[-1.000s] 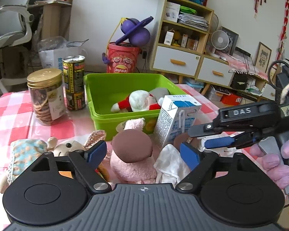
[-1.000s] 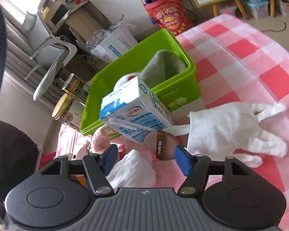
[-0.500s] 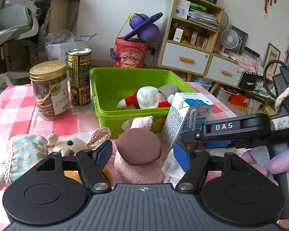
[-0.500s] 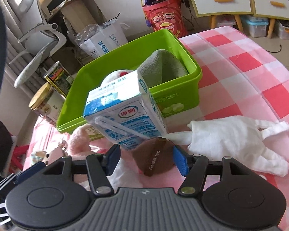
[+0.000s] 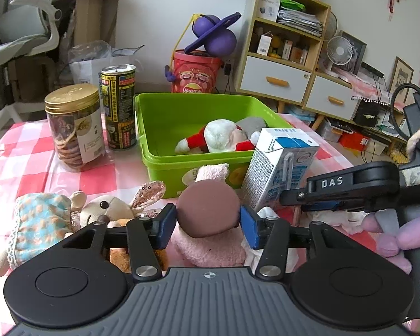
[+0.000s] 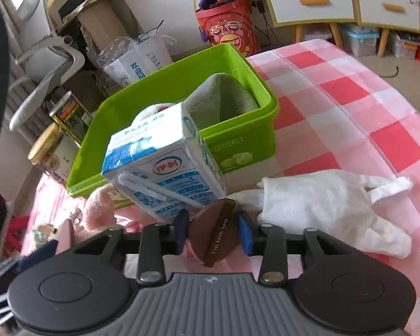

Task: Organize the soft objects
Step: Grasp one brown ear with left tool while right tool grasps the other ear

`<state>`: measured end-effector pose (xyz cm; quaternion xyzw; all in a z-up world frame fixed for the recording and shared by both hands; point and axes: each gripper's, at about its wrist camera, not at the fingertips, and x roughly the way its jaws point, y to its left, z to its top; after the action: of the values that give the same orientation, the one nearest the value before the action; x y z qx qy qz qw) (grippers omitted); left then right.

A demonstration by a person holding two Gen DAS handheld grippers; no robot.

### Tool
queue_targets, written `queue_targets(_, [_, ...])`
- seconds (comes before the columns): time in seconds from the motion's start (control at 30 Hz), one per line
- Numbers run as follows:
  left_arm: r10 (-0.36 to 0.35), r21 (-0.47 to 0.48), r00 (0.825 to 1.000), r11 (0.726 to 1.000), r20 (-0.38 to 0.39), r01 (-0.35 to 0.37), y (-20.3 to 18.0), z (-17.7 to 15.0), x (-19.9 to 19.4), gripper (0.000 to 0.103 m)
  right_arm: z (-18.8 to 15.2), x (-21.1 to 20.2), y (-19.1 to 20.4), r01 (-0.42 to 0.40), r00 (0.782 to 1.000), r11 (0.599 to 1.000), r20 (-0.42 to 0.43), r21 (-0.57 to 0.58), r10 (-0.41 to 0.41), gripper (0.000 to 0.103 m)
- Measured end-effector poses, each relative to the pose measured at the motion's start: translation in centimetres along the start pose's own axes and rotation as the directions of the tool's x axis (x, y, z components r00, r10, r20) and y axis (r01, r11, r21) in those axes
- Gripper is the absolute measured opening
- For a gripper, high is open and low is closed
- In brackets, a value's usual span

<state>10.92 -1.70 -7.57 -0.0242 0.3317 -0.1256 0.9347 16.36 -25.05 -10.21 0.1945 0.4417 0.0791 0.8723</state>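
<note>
Both grippers (left [image 5: 208,222], right [image 6: 213,236]) have just closed, clamping the brown-capped pink plush [image 5: 208,210].

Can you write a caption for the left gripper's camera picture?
Left gripper closing on a brown-topped pink plush toy in front of the green bin.

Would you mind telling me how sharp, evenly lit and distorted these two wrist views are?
Left wrist view: sharp and evenly daylit, though the shelf bows near the edge. Right wrist view: softer and slightly blurred, with the milk carton stretched and the top-left corner washed out by bright window light.
</note>
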Motion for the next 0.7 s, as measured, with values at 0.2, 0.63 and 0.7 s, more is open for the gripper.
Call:
queue_targets(0.2, [0.0, -0.002, 1.0, 1.0, 0.01, 0.0, -0.2, 0.2, -0.5, 0.05, 0.2, -1.0, -0.2, -0.042, 0.999, 0.998, -0.007, 0.038, 0.042, 0.0])
queue_targets(0.63, [0.014, -0.014, 1.0, 1.0, 0.009, -0.014, -0.2, 0.4, -1.3, 0.051, 0.7, -2.8, -1.5, -0.088, 0.996, 0.992, 0.006, 0.089, 0.088, 0.0])
queue_targets(0.7, [0.015, -0.013, 1.0, 1.0, 0.008, -0.015, -0.2, 0.4, -1.4, 0.051, 0.8, -3.0, -1.8, -0.092, 0.996, 0.991, 0.006, 0.099, 0.092, 0.0])
